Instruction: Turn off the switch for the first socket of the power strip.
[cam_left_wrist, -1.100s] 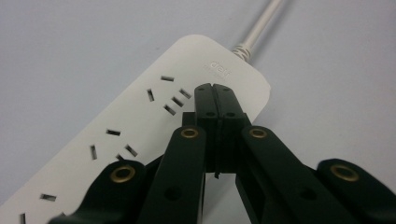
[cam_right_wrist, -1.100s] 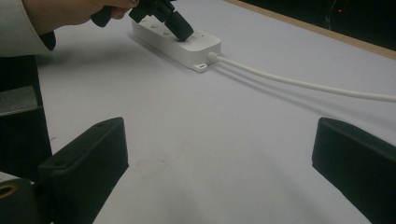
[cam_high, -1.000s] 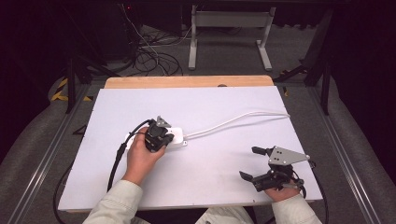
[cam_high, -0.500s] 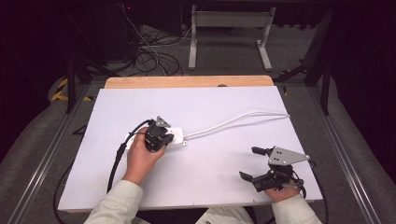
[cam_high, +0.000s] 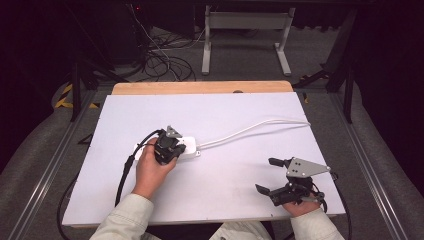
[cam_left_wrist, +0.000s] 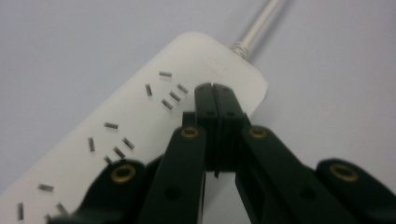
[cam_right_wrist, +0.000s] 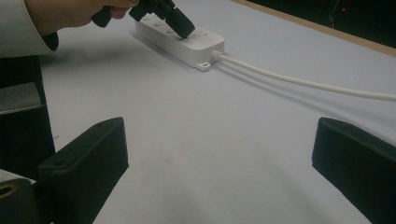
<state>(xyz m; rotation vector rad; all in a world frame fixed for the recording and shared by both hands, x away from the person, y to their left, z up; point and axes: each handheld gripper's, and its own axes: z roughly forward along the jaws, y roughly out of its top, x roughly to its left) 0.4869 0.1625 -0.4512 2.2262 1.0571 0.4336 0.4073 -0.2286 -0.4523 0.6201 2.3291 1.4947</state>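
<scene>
High view: left gripper (cam_high: 170, 147) sits over the white power strip (cam_high: 187, 147) mid-table, left hand (cam_high: 152, 167) behind it, while the right gripper (cam_high: 280, 175) rests near the front right edge of the white table (cam_high: 225, 115), jaws spread wide. Left gripper view: its jaws are pressed together, tips over the strip's cord end (contact unclear), next to a socket group. Right gripper view: own jaws far apart with bare table between, strip and white cord (cam_right_wrist: 299, 81) farther off.

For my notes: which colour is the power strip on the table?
White, with a white cord; the power strip shows best in the left gripper view.
</scene>
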